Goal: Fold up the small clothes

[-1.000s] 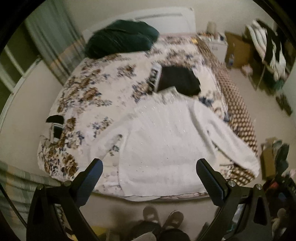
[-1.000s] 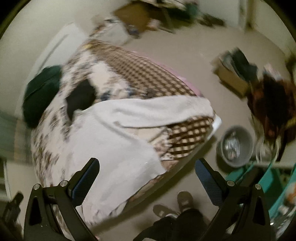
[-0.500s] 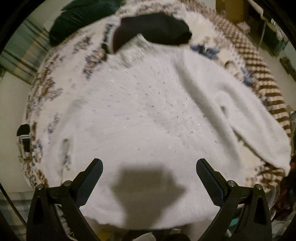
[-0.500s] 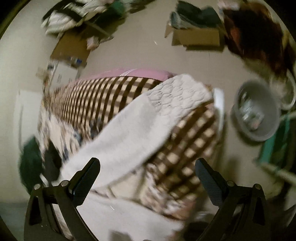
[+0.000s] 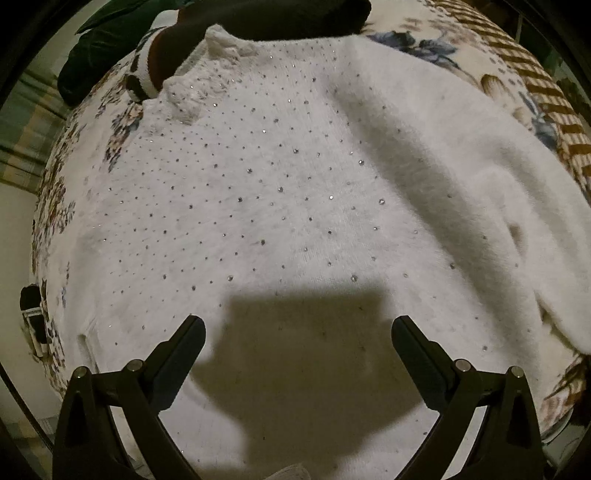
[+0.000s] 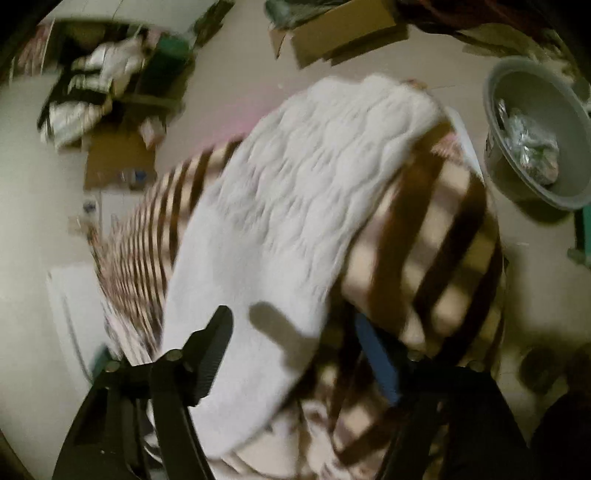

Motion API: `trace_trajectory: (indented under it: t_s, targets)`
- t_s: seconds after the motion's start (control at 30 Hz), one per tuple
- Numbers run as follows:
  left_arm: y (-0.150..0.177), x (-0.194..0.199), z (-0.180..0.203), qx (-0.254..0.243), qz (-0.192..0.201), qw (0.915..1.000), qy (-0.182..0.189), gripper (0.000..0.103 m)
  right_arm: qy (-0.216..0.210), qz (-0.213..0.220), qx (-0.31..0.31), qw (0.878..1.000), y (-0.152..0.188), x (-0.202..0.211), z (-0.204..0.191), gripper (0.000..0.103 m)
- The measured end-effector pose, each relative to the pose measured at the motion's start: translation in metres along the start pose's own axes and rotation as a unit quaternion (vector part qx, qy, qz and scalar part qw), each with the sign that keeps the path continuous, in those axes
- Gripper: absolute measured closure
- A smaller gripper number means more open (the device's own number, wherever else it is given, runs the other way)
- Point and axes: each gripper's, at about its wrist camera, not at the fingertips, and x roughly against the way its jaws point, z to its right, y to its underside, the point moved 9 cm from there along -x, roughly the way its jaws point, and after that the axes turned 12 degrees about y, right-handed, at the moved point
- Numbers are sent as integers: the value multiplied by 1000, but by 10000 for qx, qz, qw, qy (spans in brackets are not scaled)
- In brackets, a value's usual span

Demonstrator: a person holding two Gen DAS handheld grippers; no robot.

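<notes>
I had my left gripper (image 5: 297,334) spread wide just over the white sweater (image 5: 280,192); my right gripper (image 6: 295,332) straddled its sleeve (image 6: 295,206), fingers apart, nothing pinched.

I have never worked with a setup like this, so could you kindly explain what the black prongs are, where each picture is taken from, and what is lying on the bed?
No robot arm is involved: a person holds a two-finger gripper in each hand, and each carries a fisheye camera that looks forward along its fingers. The black prongs are those fingers.

The left wrist view shows the left gripper, open and holding nothing, above a white sweater dotted with tiny sparkles. It lies spread on a floral bedspread, with a dark garment beyond its collar.

The right wrist view is blurred. The right gripper is open over the sweater's sleeve, which drapes across a brown checked blanket. A grey bin stands on the floor.
</notes>
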Motion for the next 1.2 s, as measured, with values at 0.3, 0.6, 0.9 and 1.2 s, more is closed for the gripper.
trace_trajectory:
  t_s: [0.3,0.6,0.9,1.2]
  targets:
    - [-6,-1,-2,37,83,10000,3,0,135,718,-53,9973,-29,-27,-46,93]
    - [-7,27,-21,319,298,9986,287,0,324,1520,1172,9809,-18,70,-130,95]
    - [10,52,-86,1001,570,9923,458,0,40,2053,3053,9299,109,151,-223,96]
    - [51,45,-198,2197,544,9738,221,0,-317,1688,5451,8206,356,105,-322,96]
